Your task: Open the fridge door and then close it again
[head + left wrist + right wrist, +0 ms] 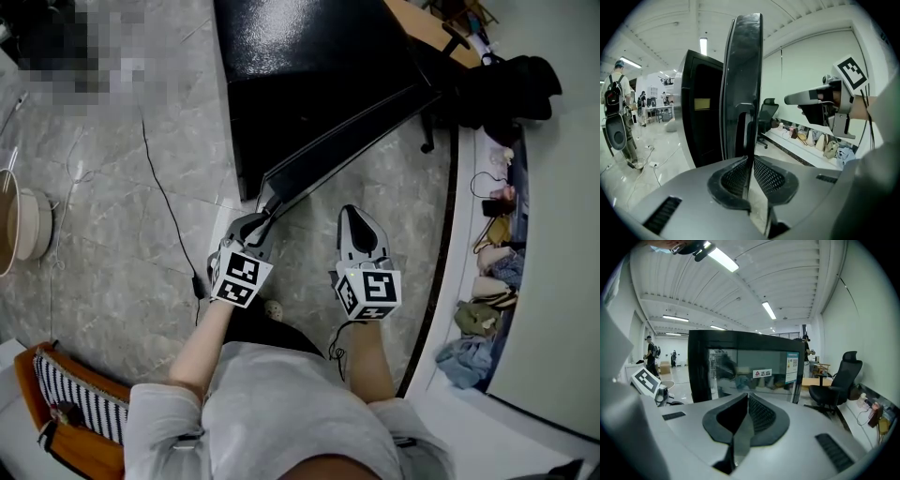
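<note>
The left gripper (pixel 266 208), on an outstretched arm, clamps the free edge of the fridge door (pixel 352 136), which stands ajar from the fridge (pixel 300 66). The right gripper (pixel 355 216) hovers beside it, jaws together and empty. Only the right gripper view shows the door's glass front with its sticker (pixel 761 373).

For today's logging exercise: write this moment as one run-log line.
fridge door: open | left tongs: clamped on its edge | right tongs: shut, empty, apart from door

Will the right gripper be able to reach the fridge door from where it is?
Probably yes: the right gripper sits beside the open fridge door with only floor between them, though its fingers are shut.
</note>
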